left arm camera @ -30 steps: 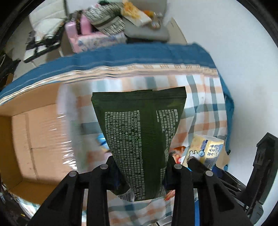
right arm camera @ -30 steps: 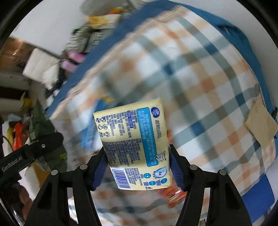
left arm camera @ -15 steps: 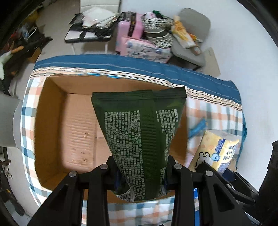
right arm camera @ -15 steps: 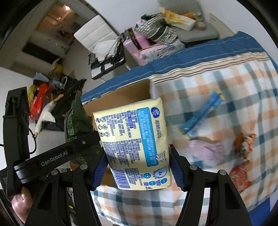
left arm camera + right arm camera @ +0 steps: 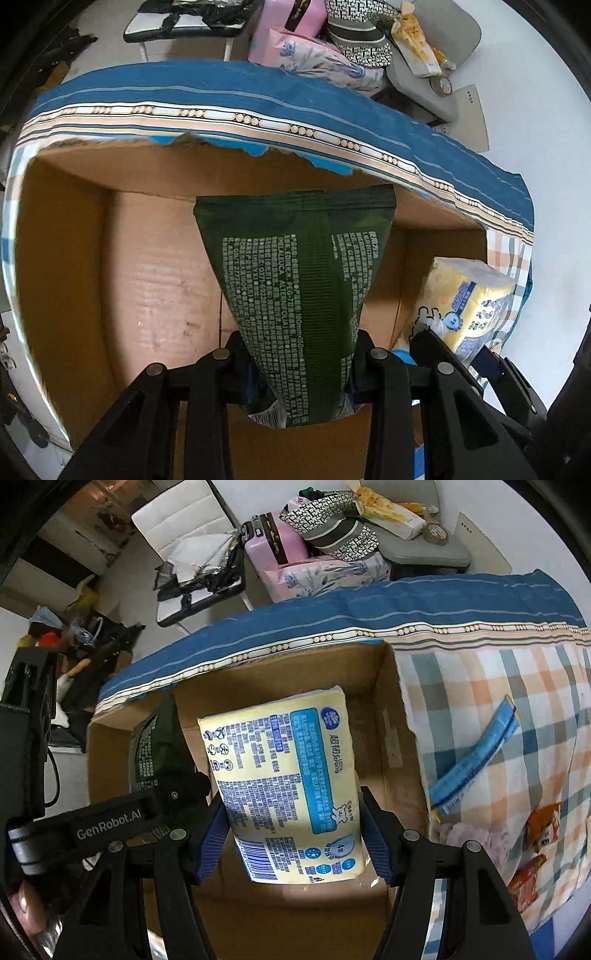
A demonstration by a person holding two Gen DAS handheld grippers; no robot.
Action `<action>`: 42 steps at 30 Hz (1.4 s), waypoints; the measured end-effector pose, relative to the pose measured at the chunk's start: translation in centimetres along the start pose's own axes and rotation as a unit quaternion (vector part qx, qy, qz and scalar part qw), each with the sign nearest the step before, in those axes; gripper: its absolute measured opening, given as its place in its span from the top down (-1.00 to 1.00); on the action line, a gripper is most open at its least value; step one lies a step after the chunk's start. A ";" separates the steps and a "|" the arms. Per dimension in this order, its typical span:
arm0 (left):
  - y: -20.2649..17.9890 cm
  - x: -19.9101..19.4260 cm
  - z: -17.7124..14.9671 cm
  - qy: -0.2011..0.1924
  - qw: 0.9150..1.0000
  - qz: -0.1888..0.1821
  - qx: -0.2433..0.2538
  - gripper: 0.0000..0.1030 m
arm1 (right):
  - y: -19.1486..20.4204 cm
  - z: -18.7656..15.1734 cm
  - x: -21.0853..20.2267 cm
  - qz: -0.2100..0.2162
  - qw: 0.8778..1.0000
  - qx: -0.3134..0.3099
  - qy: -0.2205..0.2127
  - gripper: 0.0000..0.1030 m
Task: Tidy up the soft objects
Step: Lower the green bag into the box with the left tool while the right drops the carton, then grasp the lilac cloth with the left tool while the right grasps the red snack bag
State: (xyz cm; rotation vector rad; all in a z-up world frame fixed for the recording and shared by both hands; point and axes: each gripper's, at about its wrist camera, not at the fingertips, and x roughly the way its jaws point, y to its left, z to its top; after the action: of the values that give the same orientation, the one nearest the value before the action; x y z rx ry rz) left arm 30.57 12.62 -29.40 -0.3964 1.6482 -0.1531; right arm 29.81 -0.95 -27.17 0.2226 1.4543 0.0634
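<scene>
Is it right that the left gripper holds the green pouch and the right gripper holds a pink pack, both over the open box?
Not quite: the right gripper holds a yellow pack, not pink, as the right wrist view shows. The left gripper does hold the green pouch, and both hang over the open box.

"GenRobot.AI" stands on the left tongs' body (image 5: 110, 821); "Ultra Strong" on the yellow tissue pack (image 5: 288, 790).

Bed covered by a plaid sheet (image 5: 517, 701) with a blue striped border. Directly on it: an open cardboard box (image 5: 400, 738), just beside it a blue packet (image 5: 476, 753), a pale purple cloth (image 5: 476, 840) and two orange snack packets (image 5: 543, 823).
</scene>
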 end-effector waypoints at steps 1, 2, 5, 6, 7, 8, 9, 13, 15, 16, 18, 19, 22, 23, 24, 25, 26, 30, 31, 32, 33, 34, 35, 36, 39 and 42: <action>0.0 0.2 0.2 0.003 1.000 0.000 0.000 0.38 | 0.0 0.3 0.6 -0.004 1.000 0.000 0.002 -0.32; 0.1 0.4 0.4 0.005 1.000 0.003 -0.001 0.38 | -0.1 0.5 1.0 -0.006 1.000 0.001 0.006 -0.32; -0.1 0.9 0.9 0.012 1.000 0.008 0.006 0.35 | -0.3 1.4 2.2 -0.007 1.000 0.003 0.013 -0.34; -0.2 1.0 1.0 0.014 1.000 0.011 0.010 0.30 | -0.3 1.6 2.4 -0.008 1.000 0.003 0.011 -0.34; -0.3 1.0 1.1 0.014 1.000 0.016 0.013 0.27 | -0.4 1.6 2.3 -0.010 1.000 0.002 0.010 -0.34; -0.2 1.1 1.3 0.013 1.000 0.018 0.015 0.18 | -0.4 1.7 2.3 -0.010 1.000 0.003 0.008 -0.34; -0.2 1.0 1.3 0.011 1.000 0.020 0.017 0.03 | -0.4 1.8 2.3 -0.009 1.000 0.003 0.008 -0.34; 0.1 0.3 1.3 -0.003 0.999 0.026 0.019 -0.54 | -0.8 2.1 2.0 -0.004 1.000 0.010 0.010 -0.39; 0.2 -0.2 1.1 -0.013 0.999 0.033 0.026 -0.74 | -1.0 2.0 1.6 -0.004 1.000 0.011 0.009 -0.49; 0.2 -0.5 1.0 -0.019 0.999 0.039 0.030 -0.77 | -1.0 1.9 1.5 -0.005 1.000 0.009 0.008 -0.59; 0.2 -1.6 0.3 -0.037 0.997 0.054 0.040 -0.84 | -0.9 1.5 1.0 -0.009 1.000 0.000 0.009 -0.76; 0.2 -1.8 0.1 -0.044 0.996 0.060 0.044 -0.85 | -0.8 1.2 0.9 -0.011 1.000 -0.004 0.009 -0.86; 0.3 -3.0 -1.2 -0.066 0.993 0.078 0.059 -0.88 | -0.5 0.2 0.5 -0.025 0.999 -0.022 0.011 -0.99; 0.3 -3.2 -1.5 -0.071 0.992 0.082 0.061 -0.88 | -0.5 -0.1 0.4 -0.027 0.999 -0.026 0.012 -0.99; 0.3 -3.7 -2.1 -0.078 0.991 0.086 0.064 -0.88 | -0.5 -0.6 0.3 -0.030 0.999 -0.030 0.013 -1.00; 0.4 -4.0 -2.6 -0.087 0.990 0.093 0.068 -0.89 | -0.4 -1.1 0.1 -0.034 0.999 -0.036 0.013 -1.00; 0.4 -4.6 -3.3 -0.097 0.987 0.102 0.072 -0.89 | -0.3 -1.5 -0.1 -0.038 0.998 -0.043 0.011 -1.00; 0.0 -5.9 -5.7 -0.119 0.983 0.111 0.081 -0.89 | -0.2 -3.2 -1.4 -0.049 0.997 -0.053 0.001 -1.00; -0.1 -6.1 -6.2 -0.123 0.983 0.112 0.082 -0.89 | -0.1 -3.6 -1.8 -0.053 0.997 -0.055 -0.003 -1.00; -0.2 -6.5 -6.8 -0.129 0.981 0.114 0.085 -0.89 | -0.1 -4.1 -2.3 -0.057 0.997 -0.060 -0.008 -1.00; -0.3 -7.0 -7.5 -0.136 0.980 0.116 0.087 -0.89 | 0.0 -4.6 -2.9 -0.059 0.996 -0.064 -0.014 -1.00; -0.4 -7.5 -8.2 -0.142 0.979 0.116 0.088 -0.89 | 0.0 -5.0 -3.5 -0.058 0.996 -0.066 -0.018 -1.00; -0.5 -7.8 -8.7 -0.146 0.979 0.114 0.089 -0.89 | 0.0 -5.4 -4.1 -0.057 0.996 -0.068 -0.022 -1.00; -0.7 -8.4 -9.5 -0.152 0.978 0.112 0.090 -0.89 | 0.1 -5.9 -4.7 -0.057 0.995 -0.072 -0.027 -1.00; -1.0 -9.8 -11.2 -0.166 0.975 0.112 0.094 -0.89 | 0.2 -7.0 -6.7 -0.056 0.995 -0.078 -0.040 -1.00; -1.4 -10.8 -12.7 -0.174 0.974 0.110 0.095 -0.89 | 0.2 -8.3 -8.7 -0.046 0.994 -0.082 -0.053 -1.00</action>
State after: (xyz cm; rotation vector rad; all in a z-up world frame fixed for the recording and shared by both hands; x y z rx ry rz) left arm 19.05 13.38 -17.26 -0.0839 1.3057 -0.0689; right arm 20.57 -1.38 -19.46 0.0245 1.3434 0.0952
